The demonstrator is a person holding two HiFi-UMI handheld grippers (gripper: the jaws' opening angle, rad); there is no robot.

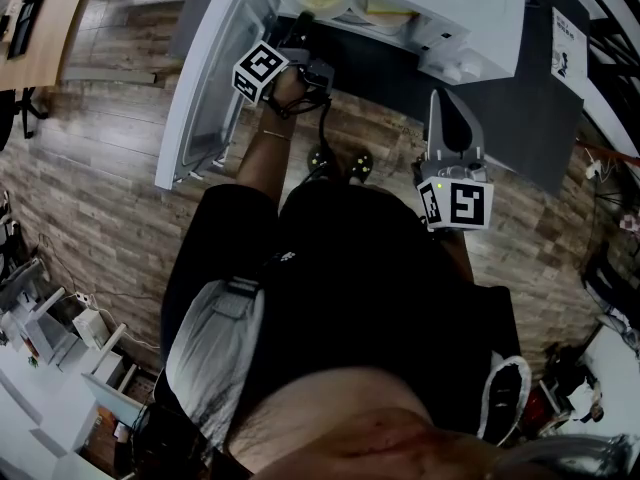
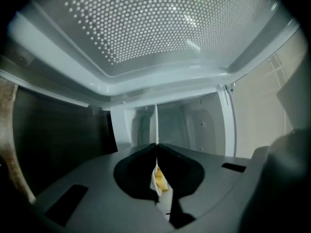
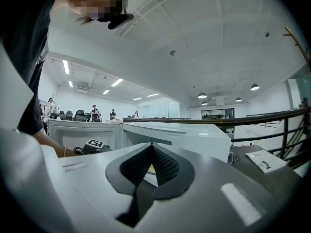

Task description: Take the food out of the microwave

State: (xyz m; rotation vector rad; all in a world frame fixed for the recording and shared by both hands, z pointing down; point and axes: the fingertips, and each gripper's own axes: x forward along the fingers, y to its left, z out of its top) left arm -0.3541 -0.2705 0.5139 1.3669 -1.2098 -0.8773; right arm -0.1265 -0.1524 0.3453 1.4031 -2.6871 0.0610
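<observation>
Pinching plate rim [image 2: 156, 120] inside microwave [image 2: 189, 125] — left hand-held gripper [image 2: 156, 145] clamped, food [image 2: 161, 181] just beyond

Dim microwave [image 2: 160, 42] cavity, bright ceiling lights [image 3: 66, 67] in the hall, strong fisheye bending, dark vignetted corners.

Wood plank floor [image 1: 110, 178], booklet [image 3: 265, 160], dark railing [image 3: 286, 113]

Person: black top [image 1: 370, 268], short slvs. Pale grey cloth panel [image 1: 215, 343] at top's L side. Black shoes [image 1: 322, 158] just beyond top's front edge. Thin bracelet [image 1: 272, 133] on L wrist.
L gripper [image 1: 302, 20]: grey body, blk/wht marker cube [image 1: 261, 71], black cable [image 1: 325, 118].
R gripper [image 1: 441, 98]: grey, same type of cube [image 1: 457, 205], green LED [image 1: 438, 183], black ribbed pads [image 3: 165, 166].
</observation>
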